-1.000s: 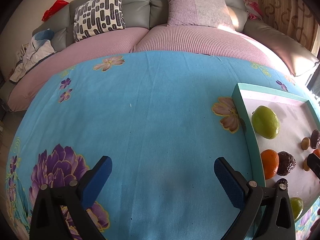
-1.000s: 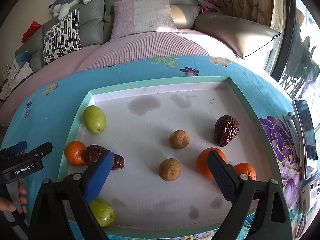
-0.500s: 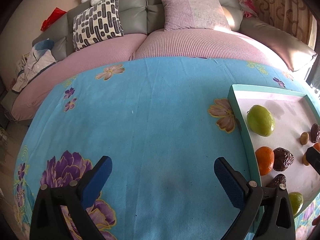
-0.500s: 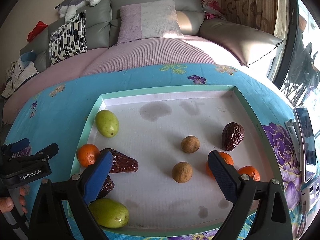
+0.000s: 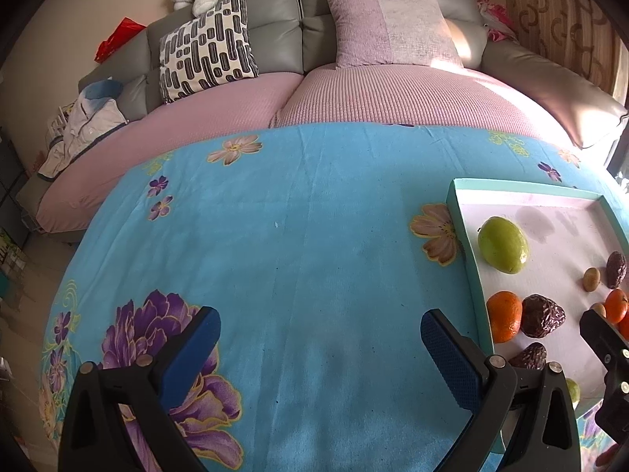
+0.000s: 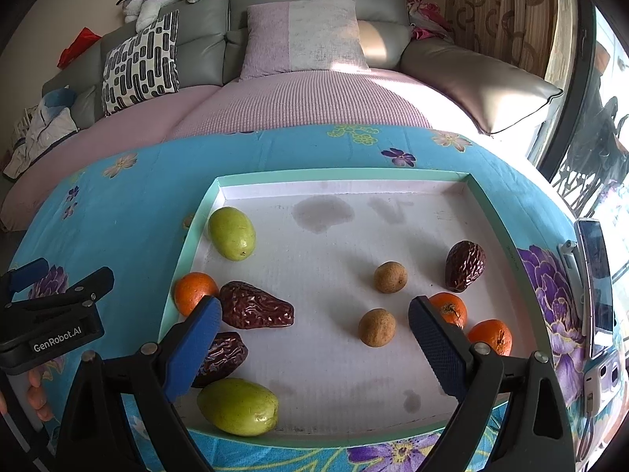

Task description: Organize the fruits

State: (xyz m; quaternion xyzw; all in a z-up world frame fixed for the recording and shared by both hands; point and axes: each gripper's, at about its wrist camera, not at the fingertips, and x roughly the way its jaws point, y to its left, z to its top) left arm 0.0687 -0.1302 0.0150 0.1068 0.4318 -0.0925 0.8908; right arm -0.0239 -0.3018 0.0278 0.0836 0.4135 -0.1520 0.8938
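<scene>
Meanwhile both claws gape empty, the right claw (image 6: 310, 328) above the tray (image 6: 342, 175), the left claw (image 5: 318, 334) over the tablecloth (image 5: 314, 216).

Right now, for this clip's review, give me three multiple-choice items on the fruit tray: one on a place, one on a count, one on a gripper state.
1. Where in the tray does the far green fruit lie?
A. near the left wall, toward the far left corner
B. at the right wall
C. outside, on the cloth

2. How many orange fruits lie in the tray?
A. one
B. three
C. five

3. How does the right gripper stand?
A. shut on a dark wrinkled fruit
B. shut on a brown round fruit
C. open, holding nothing

Answers:
1 A: in the right wrist view it lies close beside the left wall.
2 B: one at the left wall, two together on the right.
3 C: its blue pads are wide apart above the tray floor with nothing between them.
</scene>
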